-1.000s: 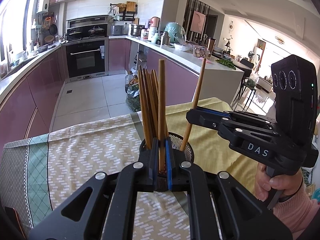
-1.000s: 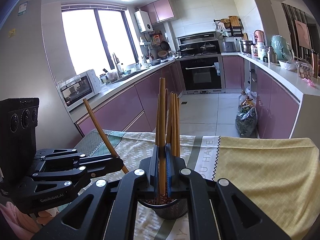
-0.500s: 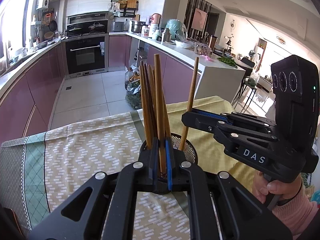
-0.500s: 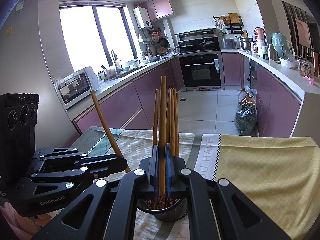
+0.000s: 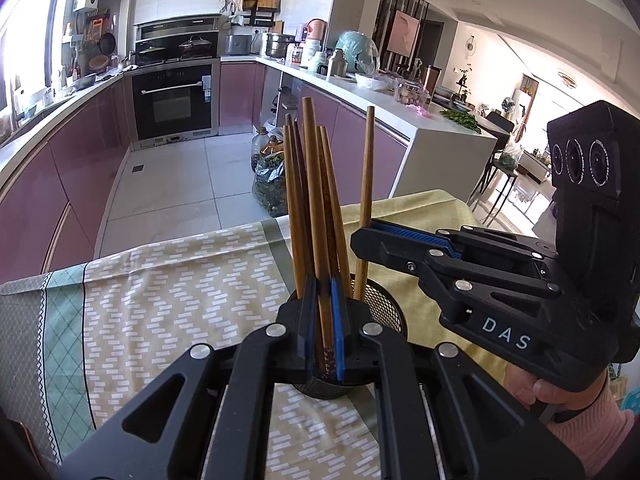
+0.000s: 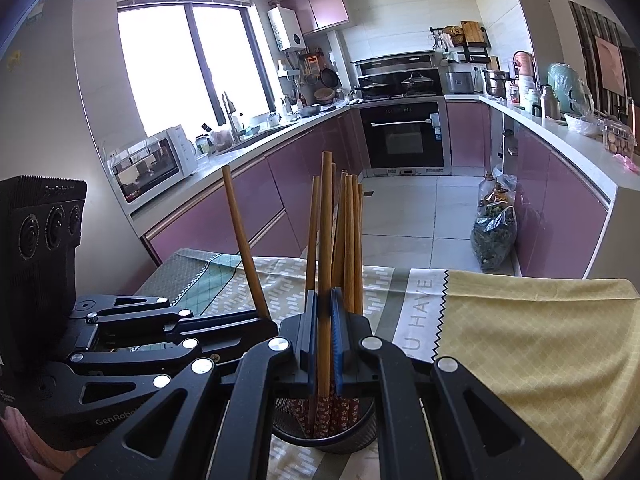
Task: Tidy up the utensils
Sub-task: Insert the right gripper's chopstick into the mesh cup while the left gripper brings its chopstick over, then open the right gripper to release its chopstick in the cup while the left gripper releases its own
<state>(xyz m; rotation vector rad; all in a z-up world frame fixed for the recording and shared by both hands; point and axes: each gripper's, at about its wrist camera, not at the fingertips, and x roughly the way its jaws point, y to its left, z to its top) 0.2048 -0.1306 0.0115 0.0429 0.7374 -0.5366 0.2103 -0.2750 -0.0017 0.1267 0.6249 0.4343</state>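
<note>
Chopsticks (image 5: 308,208) are standing in a bunch inside the black mesh cup (image 5: 384,312), and that cup is sitting on the table (image 5: 168,280), on its patterned cloth. I am using the cup as my landmark.

I am holding the left gripper (image 5: 322,332) right over the near rim of the cup. Its jaws are pressed together on one chopstick (image 5: 314,184), which is standing nearly upright with its low end down inside the cup.

I am holding the right gripper (image 6: 324,344) over the cup too, coming at it from the other side. Its jaws are squeezed on another chopstick (image 6: 326,220), and this one is also pointing up with its patterned end down in the cup (image 6: 360,440).

From the right wrist camera I am seeing the left gripper's chopstick (image 6: 242,240) leaning away from the bunch (image 6: 350,232). A hand (image 5: 532,388) in a pink sleeve (image 5: 592,428) is gripping the right tool's handle, beside the cup. A yellow cloth (image 6: 540,340) is lying on the table next to the cup.
</note>
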